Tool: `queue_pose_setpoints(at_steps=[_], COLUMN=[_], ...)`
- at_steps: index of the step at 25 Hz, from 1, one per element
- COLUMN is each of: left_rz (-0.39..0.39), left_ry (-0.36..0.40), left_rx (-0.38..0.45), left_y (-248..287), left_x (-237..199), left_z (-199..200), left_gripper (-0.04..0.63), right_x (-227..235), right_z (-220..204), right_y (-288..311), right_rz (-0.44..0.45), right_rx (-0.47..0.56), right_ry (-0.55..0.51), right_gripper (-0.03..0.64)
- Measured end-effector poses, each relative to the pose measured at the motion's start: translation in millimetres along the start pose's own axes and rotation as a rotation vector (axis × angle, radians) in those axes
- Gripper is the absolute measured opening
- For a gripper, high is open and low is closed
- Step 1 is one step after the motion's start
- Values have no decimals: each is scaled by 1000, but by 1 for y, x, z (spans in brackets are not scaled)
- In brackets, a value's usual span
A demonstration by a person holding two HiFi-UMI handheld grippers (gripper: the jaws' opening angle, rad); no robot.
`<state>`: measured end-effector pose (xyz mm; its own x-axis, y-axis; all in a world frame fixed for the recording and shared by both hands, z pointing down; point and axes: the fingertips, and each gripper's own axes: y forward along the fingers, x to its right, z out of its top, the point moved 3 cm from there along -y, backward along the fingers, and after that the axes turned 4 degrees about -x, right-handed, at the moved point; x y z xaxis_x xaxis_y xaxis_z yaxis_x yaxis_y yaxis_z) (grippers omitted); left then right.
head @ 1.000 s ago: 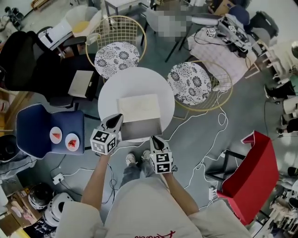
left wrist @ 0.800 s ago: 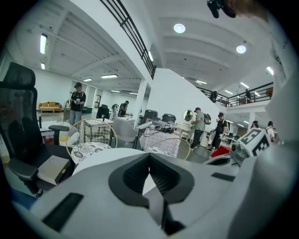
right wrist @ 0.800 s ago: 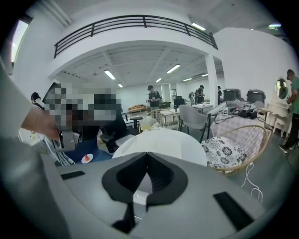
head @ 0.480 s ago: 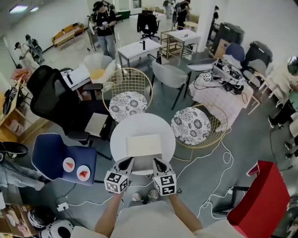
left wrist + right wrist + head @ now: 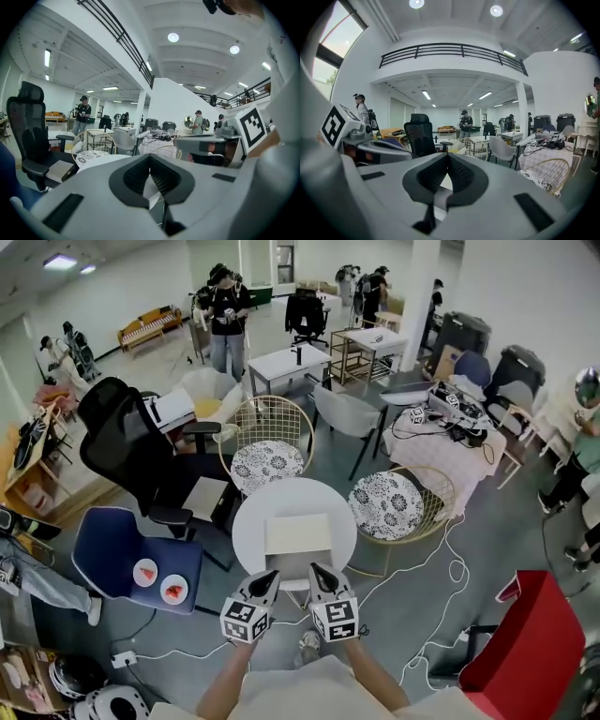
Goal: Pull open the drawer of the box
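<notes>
Both grippers closed and empty at the near rim of the round table [image 5: 248, 521], with the box [image 5: 298, 532] just beyond them.

The left gripper [image 5: 268, 576] and right gripper [image 5: 318, 571] sit side by side, tips toward the cream box. Each has its jaws pressed together with nothing between them, and neither touches the box. The box lies mid-table with a greyer part on its near side (whether that is the drawer pulled out, I cannot tell). A wire chair with a patterned cushion [image 5: 267, 465] stands behind the table and a second wire chair [image 5: 386, 505] to its right. A black office chair [image 5: 122, 442] and a blue chair [image 5: 112, 554] bearing two plates stand at left. White cables [image 5: 448, 549] trail across the floor at right, near a red chair [image 5: 525, 634].
</notes>
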<state>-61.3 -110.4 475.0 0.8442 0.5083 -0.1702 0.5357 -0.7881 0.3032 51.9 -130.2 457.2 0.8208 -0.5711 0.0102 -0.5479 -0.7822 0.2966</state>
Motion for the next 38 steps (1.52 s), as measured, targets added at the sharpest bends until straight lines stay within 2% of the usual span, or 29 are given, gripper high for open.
queue_pose_setpoints(at_steps=[16,27,38], left_rz=[-23,-38,-34], left_ry=[-7,4,17], left_rx=[13,27,31], left_y=[-133,-167,-173], left_x=[83,125,128], left_z=[-67,-82,-81], left_gripper=[12,12,12], right_x=[-118,-140,-144], right_z=[-45,-63,-61], right_y=[-131,-183,-186], right_rz=[-13,-25,-24], right_rx=[5,8,23], right_ry=[-26,-17,-23], right_gripper=[15,15,14])
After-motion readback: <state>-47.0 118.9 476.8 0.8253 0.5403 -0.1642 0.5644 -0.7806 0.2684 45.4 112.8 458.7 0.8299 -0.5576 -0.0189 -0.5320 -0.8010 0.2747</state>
